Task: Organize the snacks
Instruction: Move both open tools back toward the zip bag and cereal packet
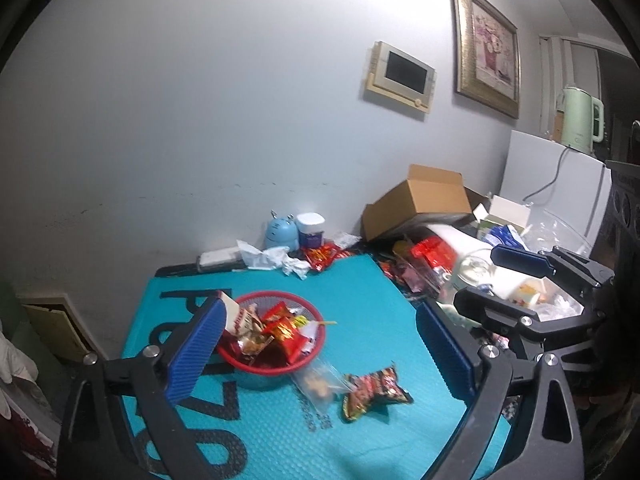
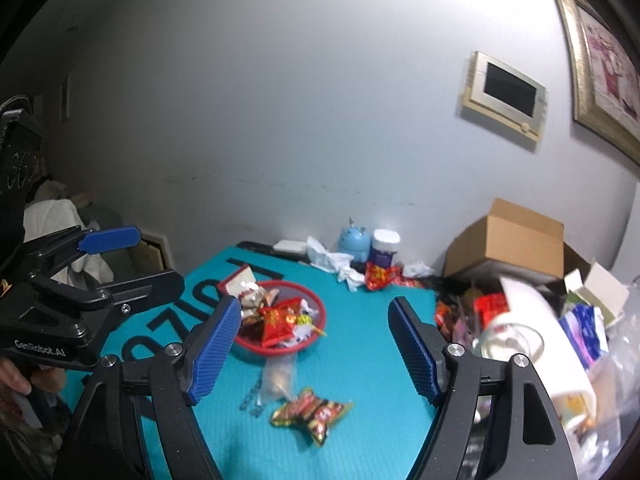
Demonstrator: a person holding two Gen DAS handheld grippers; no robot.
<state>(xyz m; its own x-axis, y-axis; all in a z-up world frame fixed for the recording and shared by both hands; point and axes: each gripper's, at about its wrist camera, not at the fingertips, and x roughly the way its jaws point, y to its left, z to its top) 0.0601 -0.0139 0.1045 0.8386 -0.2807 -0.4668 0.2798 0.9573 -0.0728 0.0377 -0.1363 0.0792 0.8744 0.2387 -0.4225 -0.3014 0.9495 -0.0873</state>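
Observation:
A red mesh basket [image 1: 308, 309] [image 2: 318, 302] holding several snack packets stands on a teal mat [image 1: 360, 304] [image 2: 360, 360]. In front of it lie a clear bag [image 1: 318, 386] [image 2: 280, 376] and a dark red-and-gold snack packet [image 1: 374, 394] [image 2: 312, 414]. My left gripper [image 1: 320, 356] is open and empty, held above the mat over the basket and the loose packets. My right gripper [image 2: 314, 356] is open and empty, above the same spot. The right gripper also shows at the right edge of the left wrist view [image 1: 520, 276], and the left gripper at the left edge of the right wrist view [image 2: 120, 260].
At the mat's back edge are crumpled tissues [image 1: 272, 260], a blue figurine [image 1: 280, 234], a white-lidded jar [image 1: 312, 230] and red packets [image 1: 320, 258]. To the right are a cardboard box [image 1: 424, 200], a glass [image 2: 508, 340], a paper roll and loose clutter. A wall stands behind.

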